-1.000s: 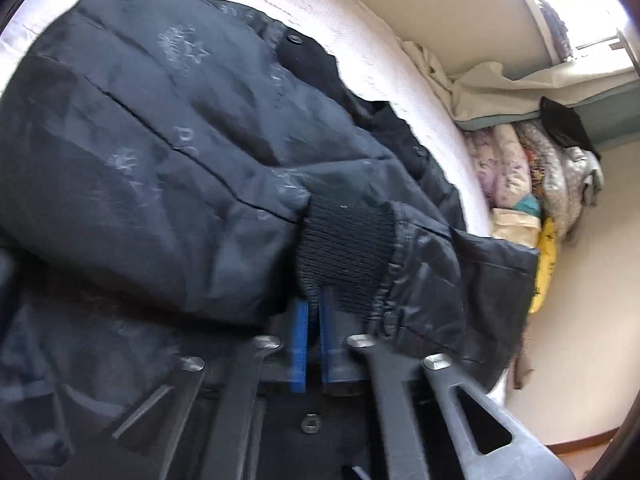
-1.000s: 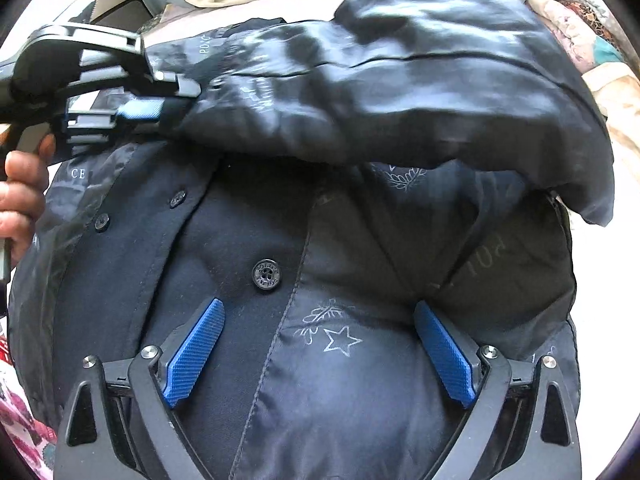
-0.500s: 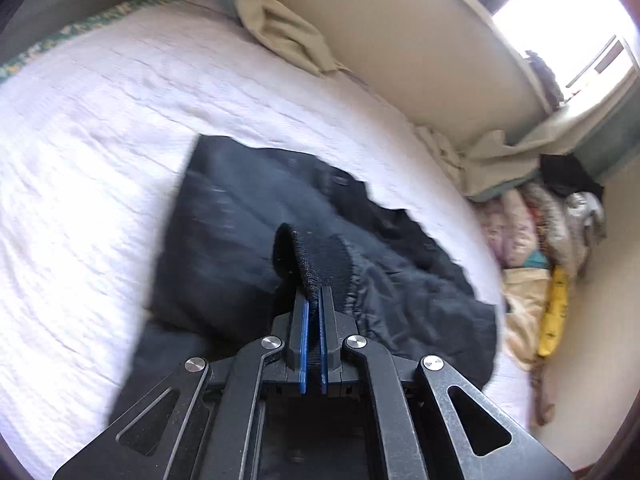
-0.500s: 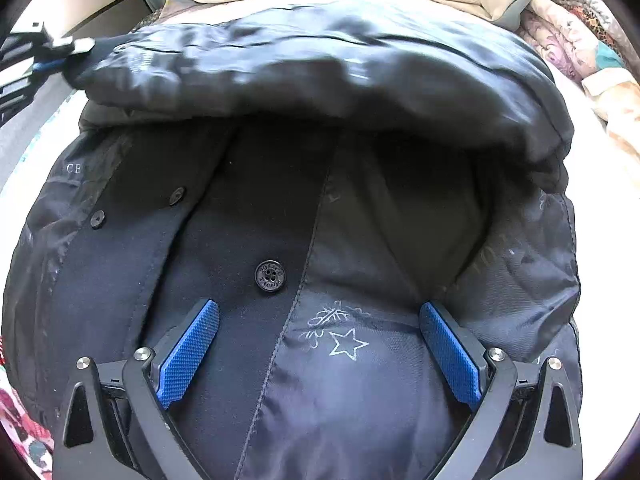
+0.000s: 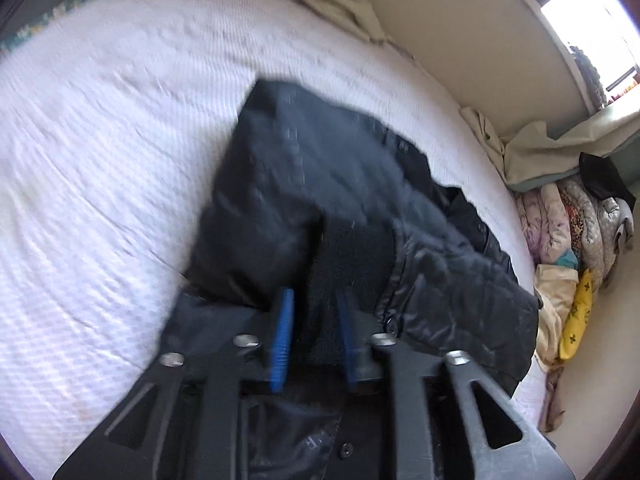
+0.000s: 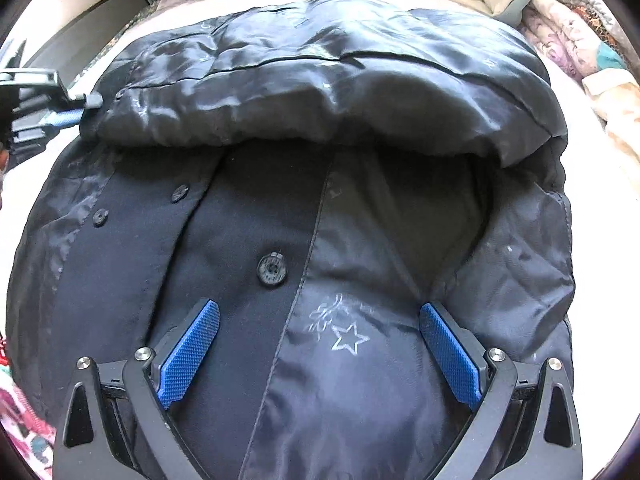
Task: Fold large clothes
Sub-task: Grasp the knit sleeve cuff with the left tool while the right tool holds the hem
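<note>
**Laying the sleeve across the jacket**

My left gripper [image 5: 314, 336] has its blue fingers [image 5: 282, 340] a little apart with the knit cuff [image 5: 352, 252] lying between them; the view is blurred, so I cannot tell whether they pinch the cuff or have let it go. My right gripper [image 6: 320, 356] is spread wide and holds nothing, hovering low over the jacket [image 6: 280, 300] front with the big button [image 6: 272, 269] and the printed star [image 6: 350, 338] between its fingers.

To do this step well, I judge I should set the cuff down flat on the jacket body before opening fully, so the padded sleeve [image 6: 320, 88] does not spring back. The right fingers could press the front panel to keep it from sliding on the smooth lining while the left draws away straight, not sideways. Then the sleeve edge wants lining up with the jacket's side.

The jacket is dark, shiny and quilted, with pale prints, a matte button placket and two small snaps [image 6: 180, 194] left of it. It lies on the white bed [image 5: 100, 140], the sleeve folded as a thick roll across its far part. Beyond, at the far right, folded quilts [image 5: 568, 220] are stacked by the wall.
</note>
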### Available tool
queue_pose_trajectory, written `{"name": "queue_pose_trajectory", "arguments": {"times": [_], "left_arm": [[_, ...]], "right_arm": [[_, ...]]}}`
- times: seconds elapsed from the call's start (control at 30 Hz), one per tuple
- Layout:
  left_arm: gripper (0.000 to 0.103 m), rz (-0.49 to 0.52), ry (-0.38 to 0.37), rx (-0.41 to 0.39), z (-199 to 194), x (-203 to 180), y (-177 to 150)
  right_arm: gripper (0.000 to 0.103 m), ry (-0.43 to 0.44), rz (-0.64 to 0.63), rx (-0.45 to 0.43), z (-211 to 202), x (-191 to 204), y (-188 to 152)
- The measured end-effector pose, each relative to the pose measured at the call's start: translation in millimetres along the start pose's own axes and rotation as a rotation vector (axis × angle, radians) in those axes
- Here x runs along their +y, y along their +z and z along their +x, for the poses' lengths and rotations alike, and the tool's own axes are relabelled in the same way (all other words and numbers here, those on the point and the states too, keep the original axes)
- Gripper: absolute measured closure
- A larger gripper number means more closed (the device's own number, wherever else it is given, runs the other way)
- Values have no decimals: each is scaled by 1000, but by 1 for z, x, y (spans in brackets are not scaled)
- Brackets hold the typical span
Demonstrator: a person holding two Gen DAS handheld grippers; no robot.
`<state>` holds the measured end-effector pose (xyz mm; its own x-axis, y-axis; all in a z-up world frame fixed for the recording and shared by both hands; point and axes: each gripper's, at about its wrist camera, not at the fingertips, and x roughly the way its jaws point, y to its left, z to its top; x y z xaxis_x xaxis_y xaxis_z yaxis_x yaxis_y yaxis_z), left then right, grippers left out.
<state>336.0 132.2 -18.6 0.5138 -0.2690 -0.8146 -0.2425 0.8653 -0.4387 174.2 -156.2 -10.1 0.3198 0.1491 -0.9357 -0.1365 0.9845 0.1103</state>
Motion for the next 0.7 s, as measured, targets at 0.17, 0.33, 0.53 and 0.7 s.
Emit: {"name": "queue_pose_trajectory", "arguments": {"times": [0.17, 0.33, 0.53, 0.7], "left_arm": [[59, 54, -1, -90, -28, -14, -1], [59, 103, -29, -45, -7, -31, -6], [59, 150, 13, 21, 23, -39, -15], [59, 184, 53, 53, 43, -37, -18]], "right_arm": [[43, 144, 52, -43, -37, -13, 18], [61, 71, 88, -215, -65, -42, 59], [72, 4, 169, -239, -42, -75, 89], [73, -2, 184, -180, 0, -79, 82]]}}
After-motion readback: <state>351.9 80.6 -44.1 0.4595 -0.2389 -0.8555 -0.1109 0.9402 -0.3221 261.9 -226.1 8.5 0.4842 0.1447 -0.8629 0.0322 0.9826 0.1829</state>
